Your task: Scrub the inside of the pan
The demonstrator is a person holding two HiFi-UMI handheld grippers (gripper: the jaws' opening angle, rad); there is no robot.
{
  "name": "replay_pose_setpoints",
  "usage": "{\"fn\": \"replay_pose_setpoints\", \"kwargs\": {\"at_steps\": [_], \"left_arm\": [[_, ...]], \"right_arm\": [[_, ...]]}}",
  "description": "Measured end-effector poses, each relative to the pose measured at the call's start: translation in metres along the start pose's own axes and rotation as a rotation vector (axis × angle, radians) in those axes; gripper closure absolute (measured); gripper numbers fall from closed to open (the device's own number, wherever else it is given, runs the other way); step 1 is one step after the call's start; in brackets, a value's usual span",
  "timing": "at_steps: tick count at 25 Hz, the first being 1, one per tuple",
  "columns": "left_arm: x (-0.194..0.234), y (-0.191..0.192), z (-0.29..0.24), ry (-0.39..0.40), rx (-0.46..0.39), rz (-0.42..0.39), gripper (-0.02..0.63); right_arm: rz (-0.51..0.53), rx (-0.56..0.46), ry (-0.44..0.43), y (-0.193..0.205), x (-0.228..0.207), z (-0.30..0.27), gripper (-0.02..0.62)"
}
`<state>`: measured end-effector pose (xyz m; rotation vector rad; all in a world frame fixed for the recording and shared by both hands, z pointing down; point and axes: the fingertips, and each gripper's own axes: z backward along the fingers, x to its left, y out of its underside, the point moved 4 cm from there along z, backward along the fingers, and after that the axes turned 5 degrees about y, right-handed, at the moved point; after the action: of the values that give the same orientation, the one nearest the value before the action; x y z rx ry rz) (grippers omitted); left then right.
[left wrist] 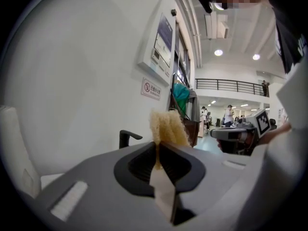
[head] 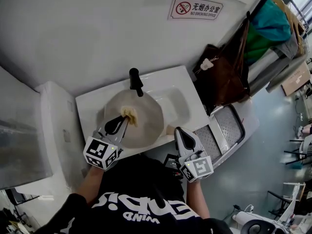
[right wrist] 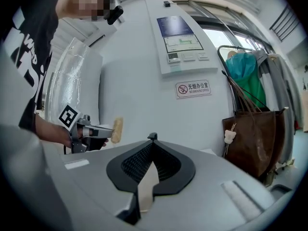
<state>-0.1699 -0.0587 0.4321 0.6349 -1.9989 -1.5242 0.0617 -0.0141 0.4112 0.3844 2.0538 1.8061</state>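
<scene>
Yellow-beige sponge [left wrist: 167, 126] is clamped in the left tool [left wrist: 158, 150]. The jaws are closed onto the sponge's lower edge, so its frayed top stands up past the tips. In the head view this tool reaches in from the near left and points away from the person. It carries the sponge over the middle of the pan [head: 146, 128]. The pan is round and grey-beige, and it lies open side up in the white sink [head: 187, 89], just in front of the black faucet [head: 135, 82]. Whether the sponge presses on the pan's floor cannot be told.

The right tool [right wrist: 151, 146] has its jaws together with nothing between them. In the head view it sits at the sink's near edge, just beside the pan's right rim, and it also points away from the person. Contact with the rim cannot be told. No handle can be made out on the pan, so its long axis cannot be told.
</scene>
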Motion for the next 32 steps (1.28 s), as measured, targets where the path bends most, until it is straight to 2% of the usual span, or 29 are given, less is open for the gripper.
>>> {"fn": "replay_pose_setpoints", "kwargs": {"at_steps": [5,10,14,17,22,25,32], "left_arm": [[-0.002,0.009,-0.014,0.008,0.048,0.012,0.584],[-0.001,0.012,-0.019,-0.029,0.087,0.031,0.584],[-0.004,0.013,-0.024,-0.043,0.106,0.04,0.584],[-0.005,0.018,-0.025,-0.053,0.119,0.048,0.584],[-0.004,0.024,-0.03,-0.068,0.128,0.056,0.584],[-0.007,0.025,-0.032,-0.066,0.13,0.056,0.584],[-0.012,0.031,-0.034,-0.057,0.145,0.06,0.584]], "right_arm": [[0.0,0.016,-0.002,0.001,-0.021,-0.006,0.584],[0.009,0.039,-0.045,-0.001,-0.039,-0.015,0.581],[0.021,0.057,-0.082,-0.003,-0.052,-0.024,0.507],[0.037,0.06,-0.097,-0.005,-0.057,-0.029,0.408],[0.062,0.081,-0.143,0.0,-0.06,-0.032,0.397],[0.117,0.152,-0.19,0.015,-0.06,-0.032,0.399],[0.326,0.428,-0.4,0.075,-0.052,-0.033,0.399]]}}
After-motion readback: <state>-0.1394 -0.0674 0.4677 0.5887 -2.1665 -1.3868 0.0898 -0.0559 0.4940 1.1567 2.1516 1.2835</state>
